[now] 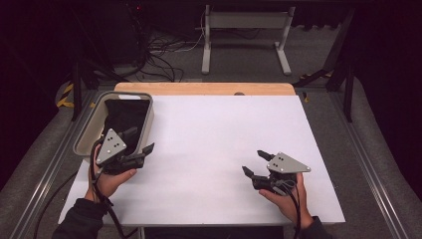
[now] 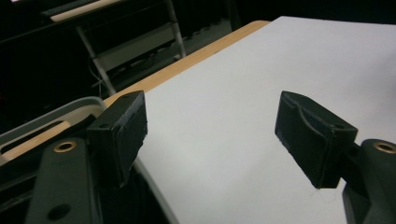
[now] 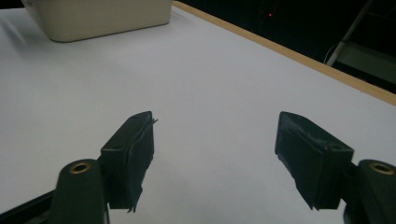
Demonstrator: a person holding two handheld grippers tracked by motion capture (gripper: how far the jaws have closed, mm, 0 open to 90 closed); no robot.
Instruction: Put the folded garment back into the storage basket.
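A beige bin (image 1: 87, 130) stands at the left edge of the white table (image 1: 224, 134), with a black, cloth-like thing (image 1: 124, 114) lying inside it. My left gripper (image 1: 143, 139) hovers at the bin's near right corner, jaws open and nothing between them. In the left gripper view the gripper (image 2: 210, 135) has one jaw over the bin's rim (image 2: 46, 119) and the other over bare table. My right gripper (image 1: 252, 161) is held at the front right of the table, open and empty. The right gripper view looks past that gripper (image 3: 215, 149) across the table toward the bin (image 3: 98, 16).
A wooden strip (image 1: 204, 88) runs along the table's far edge. Beyond it on the floor stand a white metal frame (image 1: 246, 30) and tangled cables (image 1: 159, 55). Grey rails (image 1: 363, 149) flank the table on both sides.
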